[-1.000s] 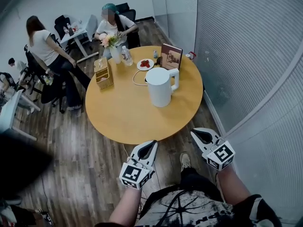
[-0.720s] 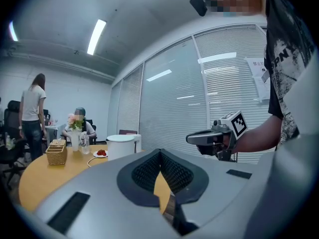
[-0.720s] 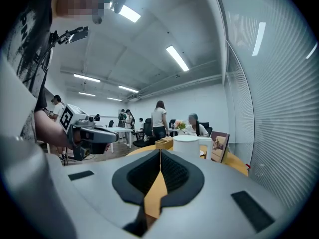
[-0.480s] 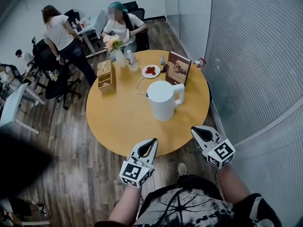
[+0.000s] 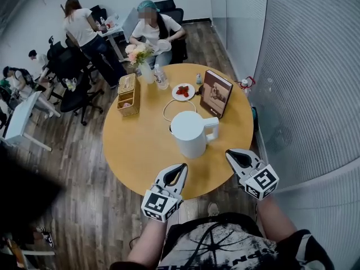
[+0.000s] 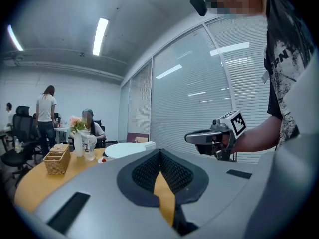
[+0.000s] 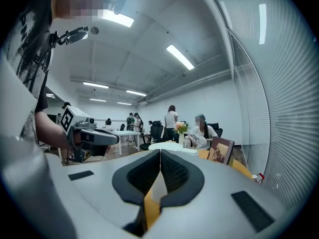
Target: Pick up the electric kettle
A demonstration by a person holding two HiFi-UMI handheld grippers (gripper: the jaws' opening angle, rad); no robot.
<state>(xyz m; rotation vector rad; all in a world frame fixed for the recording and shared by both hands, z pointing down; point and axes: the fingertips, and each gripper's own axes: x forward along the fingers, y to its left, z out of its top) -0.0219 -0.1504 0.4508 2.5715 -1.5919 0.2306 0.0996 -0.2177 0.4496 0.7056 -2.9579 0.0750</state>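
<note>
- Left gripper (image 5: 180, 168): jaws pressed together, nothing between them. I carried it low and about level at the near rim of the table (image 5: 135, 151), tips aimed at the kettle (image 5: 188, 133).
- Right gripper (image 5: 232, 154): jaws likewise closed and empty. It sat over the rim on the right, near the kettle but not touching it.
- My reading: both were held shut because I was only approaching. Neither could take hold until its jaws were parted.
- The kettle stood upright, lid on, on the near half of the table between the two grippers and a little beyond them. Its handle (image 5: 212, 129) faced right, toward my right gripper, which looked the likelier one for the lift.
- Just behind the handle a picture frame (image 5: 215, 93) stood propped; a wide swing from the right could knock it.
- A cord (image 5: 166, 109) looped on the table behind the kettle. I could not tell whether it was attached; if it was, it might drag on the lift.
- Farther back, well clear: plate (image 5: 183, 91) of red fruit, bottle (image 5: 162, 77), vase (image 5: 145, 70) of flowers, basket (image 5: 127, 91).
- A person sat at the far side of the table; others were beyond, out of reach.
</note>
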